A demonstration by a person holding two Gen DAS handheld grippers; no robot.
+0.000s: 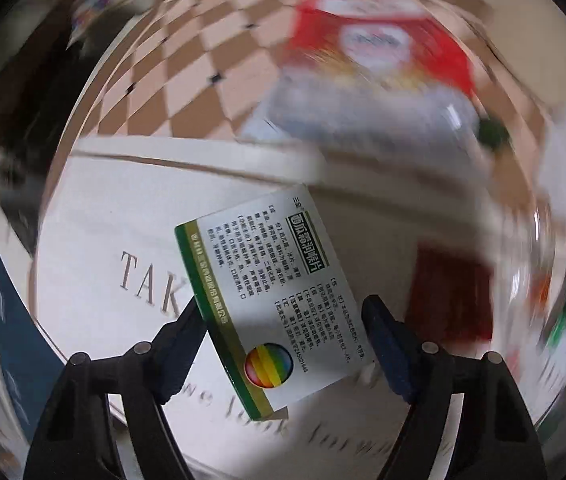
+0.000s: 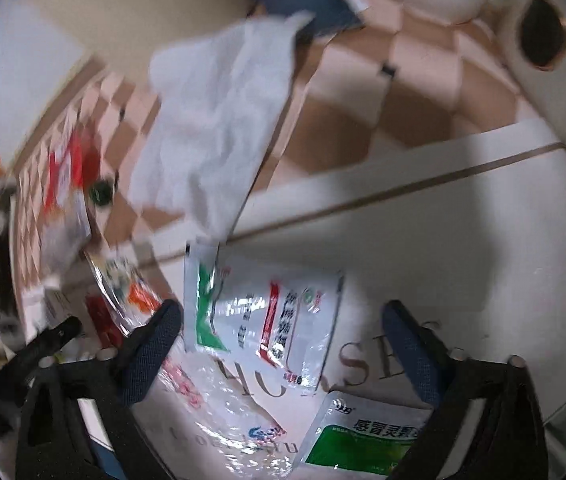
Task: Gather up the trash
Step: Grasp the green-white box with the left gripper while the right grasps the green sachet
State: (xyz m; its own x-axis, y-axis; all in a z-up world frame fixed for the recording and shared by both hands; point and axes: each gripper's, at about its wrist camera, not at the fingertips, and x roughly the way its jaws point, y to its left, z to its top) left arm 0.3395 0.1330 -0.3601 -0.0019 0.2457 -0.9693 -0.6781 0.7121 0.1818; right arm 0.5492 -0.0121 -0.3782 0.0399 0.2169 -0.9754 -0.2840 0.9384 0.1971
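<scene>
A small medicine box, white with a green edge and a rainbow disc, is seen low in the frame between the spread fingers of the left gripper; whether it is grasped cannot be told. Behind it, a white lettered box is blurred. The right gripper is held released above a white sachet and a green sachet. A crumpled tissue is seen above, over checkered floor.
</scene>
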